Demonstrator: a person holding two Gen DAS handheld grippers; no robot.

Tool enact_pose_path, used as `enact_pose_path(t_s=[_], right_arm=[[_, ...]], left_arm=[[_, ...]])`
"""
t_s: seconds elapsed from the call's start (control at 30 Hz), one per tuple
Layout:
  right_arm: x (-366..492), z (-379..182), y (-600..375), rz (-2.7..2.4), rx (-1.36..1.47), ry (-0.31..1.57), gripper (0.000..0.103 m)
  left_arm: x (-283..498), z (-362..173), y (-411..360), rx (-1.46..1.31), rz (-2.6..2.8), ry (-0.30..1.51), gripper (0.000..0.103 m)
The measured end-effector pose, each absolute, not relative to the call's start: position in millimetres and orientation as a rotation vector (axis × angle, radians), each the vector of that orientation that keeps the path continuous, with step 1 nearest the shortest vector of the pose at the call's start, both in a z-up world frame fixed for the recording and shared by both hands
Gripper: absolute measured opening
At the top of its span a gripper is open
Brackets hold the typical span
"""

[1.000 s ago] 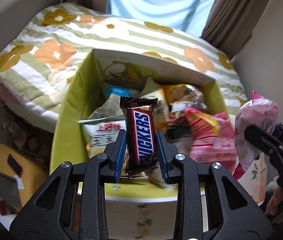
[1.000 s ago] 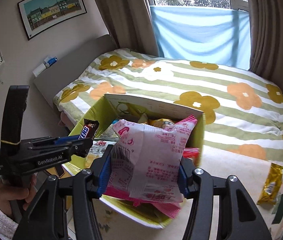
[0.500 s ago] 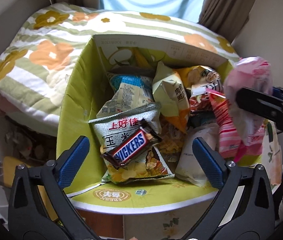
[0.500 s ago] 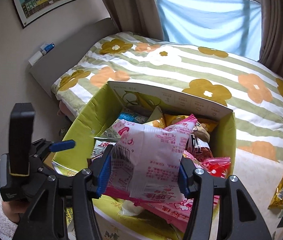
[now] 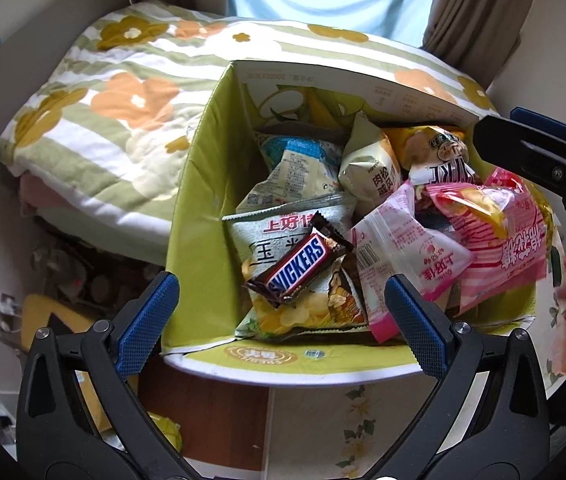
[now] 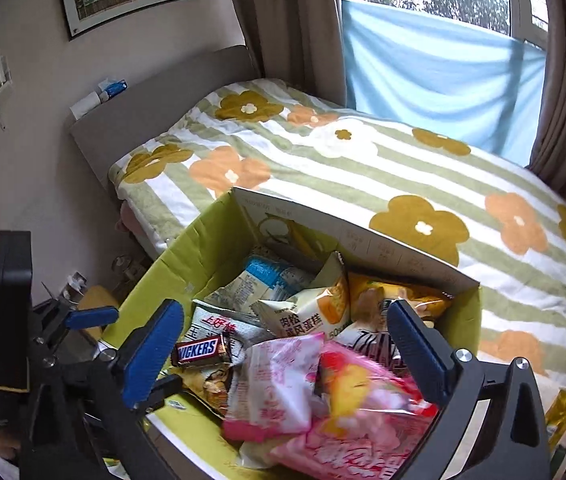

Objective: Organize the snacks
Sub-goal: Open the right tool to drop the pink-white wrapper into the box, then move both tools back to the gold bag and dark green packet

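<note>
Beside the flowered bed (image 6: 363, 168), both claws gape empty over a snack-crammed green box (image 5: 199, 216)

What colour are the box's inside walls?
Yellow-green; the box interior shows best in the left wrist view, around the Snickers bar.

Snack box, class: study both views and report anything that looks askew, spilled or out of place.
Inside the green box the packets lie jumbled, not sorted. The Snickers bar rests diagonally across a corn-snack bag. One gold-wrapped snack lies outside the box, at the right wrist view's lower right edge. Both tongs are open and empty.
</note>
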State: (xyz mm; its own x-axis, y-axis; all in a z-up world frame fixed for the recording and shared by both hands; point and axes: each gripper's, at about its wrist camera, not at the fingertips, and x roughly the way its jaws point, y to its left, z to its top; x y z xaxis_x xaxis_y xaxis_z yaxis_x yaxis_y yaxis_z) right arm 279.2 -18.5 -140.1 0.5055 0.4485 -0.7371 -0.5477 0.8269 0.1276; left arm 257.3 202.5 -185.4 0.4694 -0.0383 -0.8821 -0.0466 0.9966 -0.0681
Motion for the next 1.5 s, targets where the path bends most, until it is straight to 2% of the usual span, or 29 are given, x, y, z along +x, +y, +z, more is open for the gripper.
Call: enact_pose_path(t_s=[0.23, 0.47, 0.67, 0.9, 1.17, 1.33, 1.5], right_arm=[[272, -142, -39, 0.543, -0.071, 0.923, 0.101], [250, -128, -68, 0.441, -0.043, 0.882, 0.101], [223, -121, -132, 0.283, 0.042, 0.865, 0.101], [191, -126, -220, 0.073, 0.069, 0.913, 0.101], [170, -145, -338, -0.115, 0.16, 0.945, 0.101], [172, -169, -398, -0.152, 0.195, 0.983, 0.101], [173, -201, -438, -0.169, 0.246, 0.978, 0.101]], left_arm=[[250, -175, 197, -0.052, 0.0, 1.071, 0.102], [246, -154, 178, -0.022, -0.071, 1.02, 0.102], [252, -127, 137, 0.027, -0.185, 0.95, 0.102], [261, -102, 57, 0.133, -0.262, 0.874, 0.102], [271, -102, -56, 0.21, -0.346, 0.862, 0.102], [285, -122, -135, 0.219, -0.406, 0.921, 0.102], [305, -163, -210, 0.177, -0.466, 1.028, 0.102]])
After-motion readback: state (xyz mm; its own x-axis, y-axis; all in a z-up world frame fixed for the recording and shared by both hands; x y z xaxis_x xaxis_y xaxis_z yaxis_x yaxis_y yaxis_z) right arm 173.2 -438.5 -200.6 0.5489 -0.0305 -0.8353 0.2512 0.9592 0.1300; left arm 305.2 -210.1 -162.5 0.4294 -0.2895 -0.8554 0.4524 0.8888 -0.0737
